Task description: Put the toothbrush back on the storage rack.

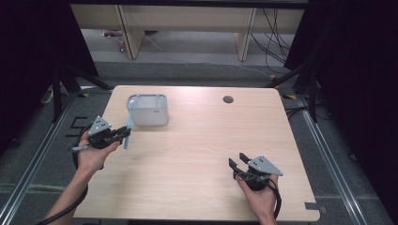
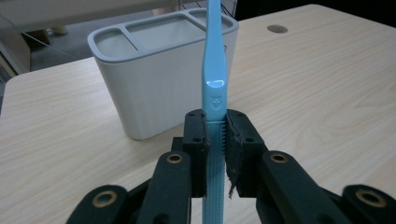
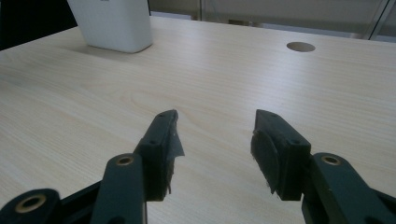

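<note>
Left gripper (image 2: 216, 133): jaws closed on the toothbrush (image 2: 215, 70), pads pressing the ribbed lower handle from both sides. The light blue shaft stands between the jaws and runs up past the smooth neck; the head is out of frame at the top. In the high view the left gripper (image 1: 123, 133) sits at the table's left edge and the toothbrush (image 1: 128, 125) hangs roughly upright, its lower end free below the jaws and its top close to the near left corner of the holder (image 1: 148, 110). Whether it touches the rim I cannot tell.

Right gripper (image 3: 215, 140): jaws wide apart, nothing between them, low over bare table (image 3: 196, 84). In the high view the right gripper (image 1: 238, 160) is at the near right, well apart from the holder and from the left hand (image 1: 94, 152).

Holder: pale grey, rounded box, open top split into compartments, one narrow slot at the left and wider ones beside it as seen from the left gripper. It stands at the far left of the table, just beyond the brush.

Handling, as judged: the brush is light, stiff plastic with some flex in the thin neck. Glossy upper shaft looks slippery; the ribbed section is the right place to grip, and that is where it is held. The long lever above the pads could let it pivot if bumped on the rim. The holder looks light enough to shift if nudged.

Likely step: lowering the brush into a compartment.
</note>
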`<state>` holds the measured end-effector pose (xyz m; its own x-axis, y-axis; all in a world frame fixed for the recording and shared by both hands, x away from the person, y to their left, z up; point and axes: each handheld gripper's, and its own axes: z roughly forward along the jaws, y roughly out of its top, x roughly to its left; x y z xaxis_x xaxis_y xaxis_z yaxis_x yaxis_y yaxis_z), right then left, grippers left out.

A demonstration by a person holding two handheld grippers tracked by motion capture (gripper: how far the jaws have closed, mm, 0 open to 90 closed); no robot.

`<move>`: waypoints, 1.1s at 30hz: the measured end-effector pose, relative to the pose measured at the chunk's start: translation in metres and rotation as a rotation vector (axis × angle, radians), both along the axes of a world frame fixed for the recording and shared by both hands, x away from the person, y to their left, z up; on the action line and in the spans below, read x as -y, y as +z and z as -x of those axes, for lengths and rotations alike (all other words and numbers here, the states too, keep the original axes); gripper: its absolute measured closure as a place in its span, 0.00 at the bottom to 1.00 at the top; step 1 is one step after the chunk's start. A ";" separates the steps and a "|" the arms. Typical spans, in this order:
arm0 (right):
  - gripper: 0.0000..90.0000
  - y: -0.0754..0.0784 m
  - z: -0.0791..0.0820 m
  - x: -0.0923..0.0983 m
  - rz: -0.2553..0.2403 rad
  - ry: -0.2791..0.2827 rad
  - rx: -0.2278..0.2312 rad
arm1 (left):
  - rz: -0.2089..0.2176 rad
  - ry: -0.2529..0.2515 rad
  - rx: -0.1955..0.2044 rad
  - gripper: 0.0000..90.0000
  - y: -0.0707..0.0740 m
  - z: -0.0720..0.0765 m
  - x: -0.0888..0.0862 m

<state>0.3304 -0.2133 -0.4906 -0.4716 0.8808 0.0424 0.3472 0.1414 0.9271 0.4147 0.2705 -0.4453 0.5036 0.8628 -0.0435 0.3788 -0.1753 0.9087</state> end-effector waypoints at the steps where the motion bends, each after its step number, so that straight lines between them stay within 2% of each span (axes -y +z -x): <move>1: 0.56 0.000 0.000 0.000 0.002 0.001 -0.003 | 0.000 0.000 0.000 0.87 0.000 0.000 0.000; 2: 0.56 -0.001 -0.001 0.000 -0.002 0.005 0.008 | 0.011 0.005 0.007 0.87 0.000 -0.001 -0.001; 5: 0.56 -0.002 -0.001 -0.002 -0.022 0.007 -0.008 | 0.022 0.008 0.012 0.87 0.001 -0.003 0.000; 6: 0.56 -0.001 0.000 0.000 0.001 0.005 -0.001 | 0.026 0.009 0.014 0.87 0.001 -0.003 0.000; 9: 0.56 -0.001 -0.001 -0.001 0.001 0.009 0.001 | 0.036 0.013 0.013 0.87 0.001 -0.005 0.000; 10: 0.56 -0.002 -0.001 -0.001 0.005 0.006 0.009 | 0.032 0.011 0.011 0.87 0.001 -0.005 0.000; 12: 0.56 -0.002 0.000 -0.002 -0.021 0.013 -0.012 | 0.035 0.007 0.013 0.87 0.001 -0.007 0.001; 21: 0.56 -0.002 0.000 -0.001 0.005 0.002 -0.004 | 0.034 0.007 0.023 0.87 0.005 -0.011 0.003; 29: 0.56 -0.002 0.000 -0.002 -0.002 0.010 -0.019 | 0.047 0.016 0.027 0.87 0.007 -0.016 0.005; 33: 0.56 -0.004 -0.001 -0.002 -0.002 0.010 0.000 | 0.061 0.025 0.038 0.87 0.010 -0.018 0.005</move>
